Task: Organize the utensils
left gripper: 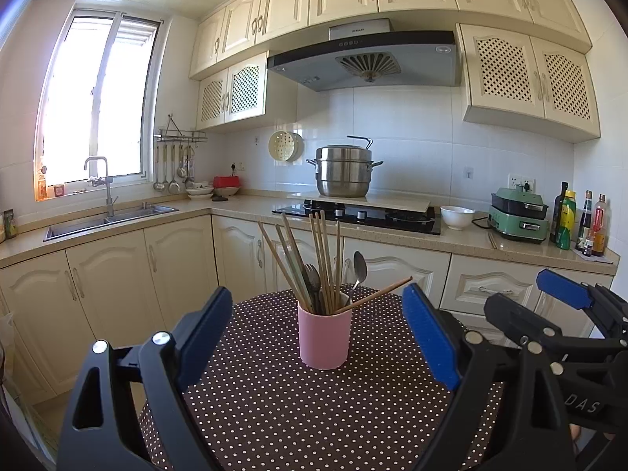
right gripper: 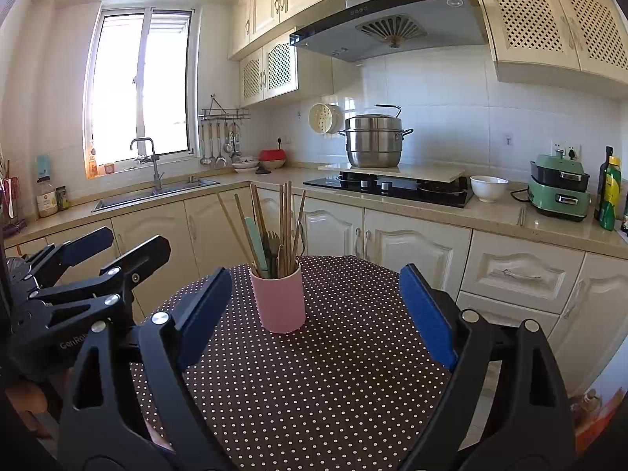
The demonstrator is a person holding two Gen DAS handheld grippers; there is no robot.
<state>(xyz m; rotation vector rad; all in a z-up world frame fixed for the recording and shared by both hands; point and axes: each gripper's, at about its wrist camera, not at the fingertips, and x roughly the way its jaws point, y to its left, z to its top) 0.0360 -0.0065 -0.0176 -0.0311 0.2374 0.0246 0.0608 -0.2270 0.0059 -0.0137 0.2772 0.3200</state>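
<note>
A: Where do the utensils stand?

B: All that I can see are in the pink cup, upright on the dotted cloth of the small table. Chopsticks fan out of it; a fork and a spoon show among them. One chopstick leans far over the rim to the right.

A: Anything loose on the cloth?

B: Nothing in either view. So the utensils already sit gathered in one holder. Whether they were sorted into it or wait to be sorted out of it, this scene fits both.

A: And the grippers?

B: The left gripper has its jaws wide apart, empty, with the cup framed between them but farther off, not touched. The right gripper is the same: jaws spread, nothing held, the cup a little left of centre. Each shows in the other's view, side by side at the near edge of the table.

A: Why held like that?

B: My guess: both point at the cup because it is the thing to work on, and spread jaws suit a thin stick or the cup itself. The leaning chopstick could tip out if nudged.
</note>
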